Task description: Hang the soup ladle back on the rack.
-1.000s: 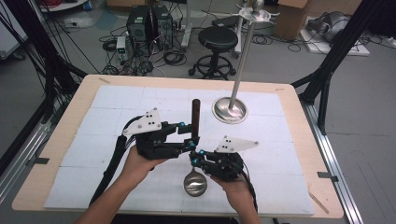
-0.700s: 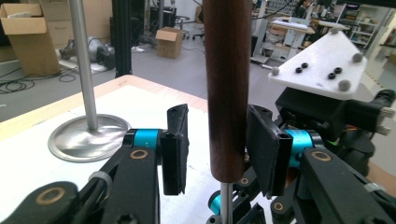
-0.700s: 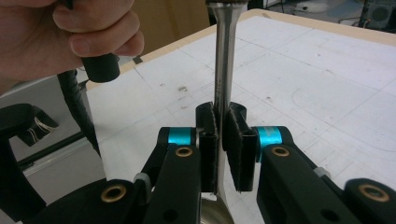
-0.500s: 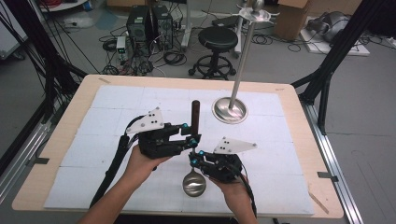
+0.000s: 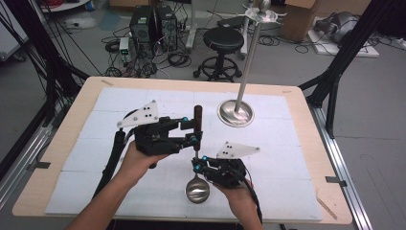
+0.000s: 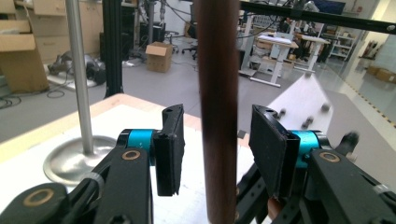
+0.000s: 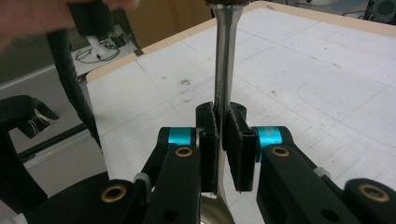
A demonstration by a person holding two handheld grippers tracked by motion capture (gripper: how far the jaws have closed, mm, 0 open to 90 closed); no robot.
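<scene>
A ladle stands upright over the white mat, with its steel bowl [image 5: 197, 190] low and its dark wooden handle [image 5: 197, 117] on top. My right gripper [image 5: 197, 163] is shut on the ladle's thin metal shaft [image 7: 225, 56], and its pads [image 7: 208, 144] press both sides just above the bowl [image 7: 210, 215]. My left gripper [image 5: 192, 131] is open around the wooden handle [image 6: 217, 116], which rises between the two pads [image 6: 169, 149] with a gap on each side.
A steel stand has a round base [image 5: 235, 113] on the mat at the back right, and its tall pole [image 5: 249, 57] carries a small disc on top. The same pole [image 6: 77, 70] shows left of my left jaws. The table's wooden rim [image 5: 62, 143] frames the mat.
</scene>
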